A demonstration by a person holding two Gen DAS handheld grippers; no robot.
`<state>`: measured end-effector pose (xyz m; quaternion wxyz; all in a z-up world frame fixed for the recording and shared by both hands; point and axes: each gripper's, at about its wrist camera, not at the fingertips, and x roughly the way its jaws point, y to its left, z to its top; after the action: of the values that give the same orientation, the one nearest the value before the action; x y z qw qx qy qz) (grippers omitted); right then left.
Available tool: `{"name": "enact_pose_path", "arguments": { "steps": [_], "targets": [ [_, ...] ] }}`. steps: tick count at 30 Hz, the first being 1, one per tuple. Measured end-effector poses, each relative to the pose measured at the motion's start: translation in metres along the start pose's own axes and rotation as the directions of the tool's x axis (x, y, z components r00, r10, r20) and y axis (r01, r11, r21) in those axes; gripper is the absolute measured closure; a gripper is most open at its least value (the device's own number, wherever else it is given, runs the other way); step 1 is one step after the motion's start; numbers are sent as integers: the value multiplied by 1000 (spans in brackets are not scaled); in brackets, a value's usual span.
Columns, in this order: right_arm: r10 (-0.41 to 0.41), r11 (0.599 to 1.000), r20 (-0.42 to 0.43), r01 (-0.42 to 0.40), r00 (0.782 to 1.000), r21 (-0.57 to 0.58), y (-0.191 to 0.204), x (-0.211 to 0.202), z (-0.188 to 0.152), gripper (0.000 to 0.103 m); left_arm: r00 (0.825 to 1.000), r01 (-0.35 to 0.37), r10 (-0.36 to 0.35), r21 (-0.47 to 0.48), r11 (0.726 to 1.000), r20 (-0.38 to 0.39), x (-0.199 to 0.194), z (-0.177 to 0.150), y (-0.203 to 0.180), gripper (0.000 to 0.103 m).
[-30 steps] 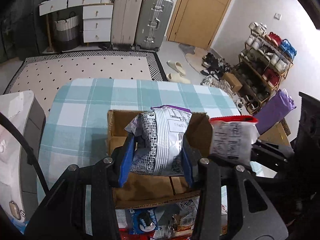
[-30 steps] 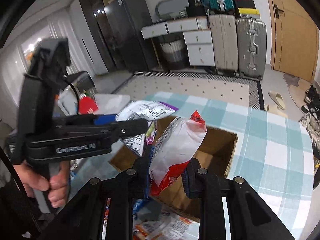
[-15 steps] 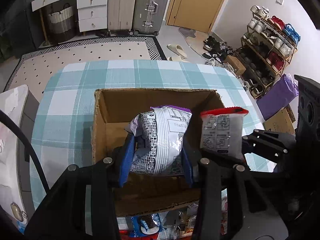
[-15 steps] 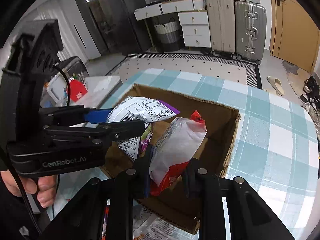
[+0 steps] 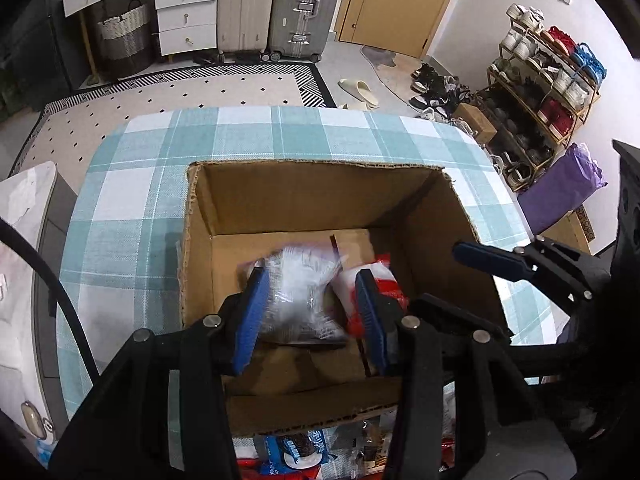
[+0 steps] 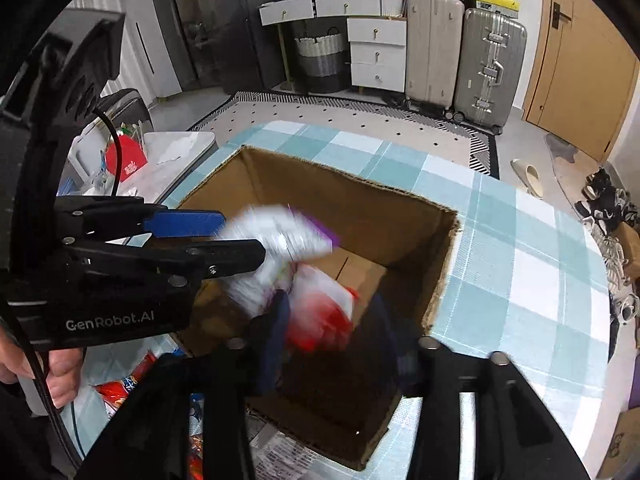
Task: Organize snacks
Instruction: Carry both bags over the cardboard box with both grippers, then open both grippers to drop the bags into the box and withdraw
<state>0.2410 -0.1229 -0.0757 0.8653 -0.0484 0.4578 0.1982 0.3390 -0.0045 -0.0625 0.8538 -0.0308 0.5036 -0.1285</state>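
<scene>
White-and-purple snack bag, motion-blurred, inside cardboard box, between our left gripper fingers, which stand spread wide beside it; contact unclear. Red-and-white snack bag just beside it in box, also blurred. Our right gripper above box, jaws apart, red bag between them; we cannot tell if touching. Box sits on table with teal plaid cloth. More snack packets at box's near edge. Suitcases and shoe rack behind.
</scene>
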Motion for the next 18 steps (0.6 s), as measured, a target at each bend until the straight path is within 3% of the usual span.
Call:
{"name": "enact_pose_path", "arguments": {
  "steps": [3, 8, 11, 16, 18],
  "targets": [
    [-19, 1000, 29, 19, 999, -9, 0, -11, 0, 50, 1000, -13, 13, -2, 1000, 1, -6, -1, 0, 62],
    [-13, 1000, 93, 12, 996, 9, 0, -40, -4, 49, 997, -43, 42, 24, 999, 68, -31, -8, -6, 48],
    [-14, 1000, 143, 12, 990, 14, 2, -60, -10, 38, 993, -53, 48, 38, 998, 110, -50, -13, -13, 46],
    [-13, 1000, 196, 11, 980, 13, 9, -92, -21, 34, 983, -65, 56, 42, 997, 174, -84, -24, -20, 33],
    [-4, 1000, 210, 1, 978, 14, 10, -105, -25, 23, 978, -77, 65, 52, 996, 197, -97, -30, -24, 33]
  ]
}}
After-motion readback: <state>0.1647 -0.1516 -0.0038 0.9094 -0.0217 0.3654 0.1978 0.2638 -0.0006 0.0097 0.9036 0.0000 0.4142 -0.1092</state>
